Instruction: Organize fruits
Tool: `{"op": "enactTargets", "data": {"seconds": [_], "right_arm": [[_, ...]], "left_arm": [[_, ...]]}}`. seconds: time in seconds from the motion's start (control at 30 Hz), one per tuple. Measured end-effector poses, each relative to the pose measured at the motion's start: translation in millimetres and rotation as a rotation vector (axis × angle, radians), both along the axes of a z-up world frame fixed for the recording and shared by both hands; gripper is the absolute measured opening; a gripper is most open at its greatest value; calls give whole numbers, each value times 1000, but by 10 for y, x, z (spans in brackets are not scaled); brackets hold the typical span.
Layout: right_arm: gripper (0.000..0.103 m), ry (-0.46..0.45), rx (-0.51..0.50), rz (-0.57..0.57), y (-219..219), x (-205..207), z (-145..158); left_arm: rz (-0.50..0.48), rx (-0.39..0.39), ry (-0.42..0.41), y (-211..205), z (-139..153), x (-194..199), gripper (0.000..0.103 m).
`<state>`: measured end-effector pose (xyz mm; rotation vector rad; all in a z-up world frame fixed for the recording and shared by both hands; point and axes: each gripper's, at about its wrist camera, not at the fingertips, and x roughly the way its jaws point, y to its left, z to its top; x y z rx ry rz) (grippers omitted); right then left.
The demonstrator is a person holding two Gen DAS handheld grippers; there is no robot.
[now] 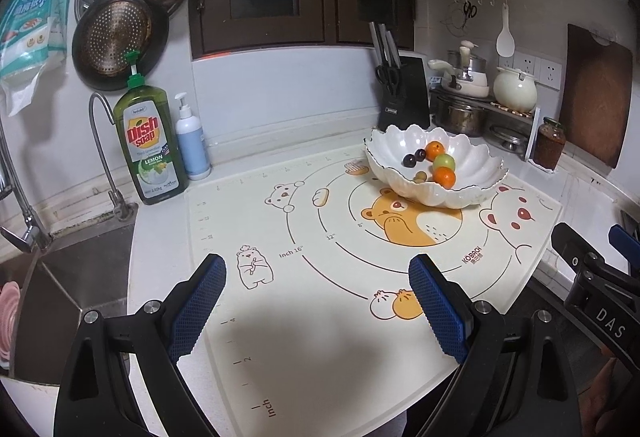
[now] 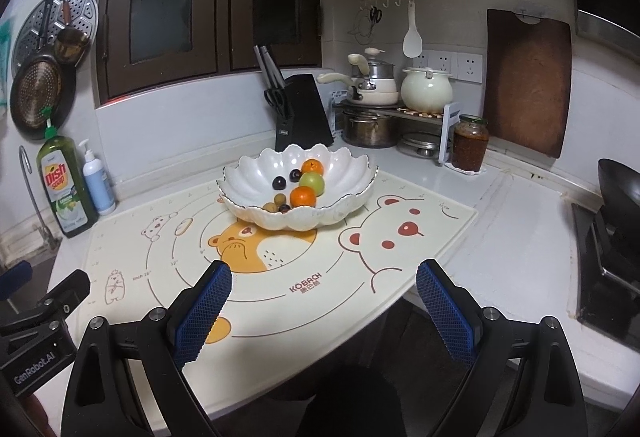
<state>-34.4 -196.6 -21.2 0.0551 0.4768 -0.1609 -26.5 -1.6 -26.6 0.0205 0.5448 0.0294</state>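
A white scalloped bowl [image 1: 472, 161] [image 2: 260, 173] stands on the bear-print mat [image 1: 320, 221] [image 2: 304, 265]. In it lie two oranges [image 1: 445, 177] [image 2: 303, 196], a green apple [image 1: 445, 161] [image 2: 312, 182], dark plums [image 1: 409, 159] [image 2: 279, 183] and small yellowish fruits [image 2: 271, 206]. My left gripper [image 1: 316, 277] is open and empty over the mat's near part. My right gripper [image 2: 324, 283] is open and empty near the mat's front edge. Each gripper shows at the edge of the other's view [image 1: 592, 269] [image 2: 44, 301].
A sink and tap [image 1: 24, 221] lie at the left, with dish soap [image 1: 150, 145] and a pump bottle [image 1: 192, 141]. A knife block [image 2: 298, 113], pots [image 2: 372, 125], a jar [image 2: 470, 143] and a cutting board [image 2: 528, 81] stand behind. A stove with a wok [image 2: 616, 221] is at the right.
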Motion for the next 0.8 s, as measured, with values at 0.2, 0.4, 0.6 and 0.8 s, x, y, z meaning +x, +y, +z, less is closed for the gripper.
{"op": "enactTargets", "data": {"seconds": [0.2,0.4,0.6,0.8], "right_arm": [[94,-1,1,1,-1,-3,3],[94,2,1,2,5,-5,-1],[94,0,2,2,1,-7,-1],[94,0,2,2,3,-10,-3]], "left_arm": [[-3,-3,0,3,9,-4,94],[-2,-1,-4,-2,19,-6,94],[-4,0,-4,-9,19,-8,94],[-2,2,-5,-13,23,-9,94]]}}
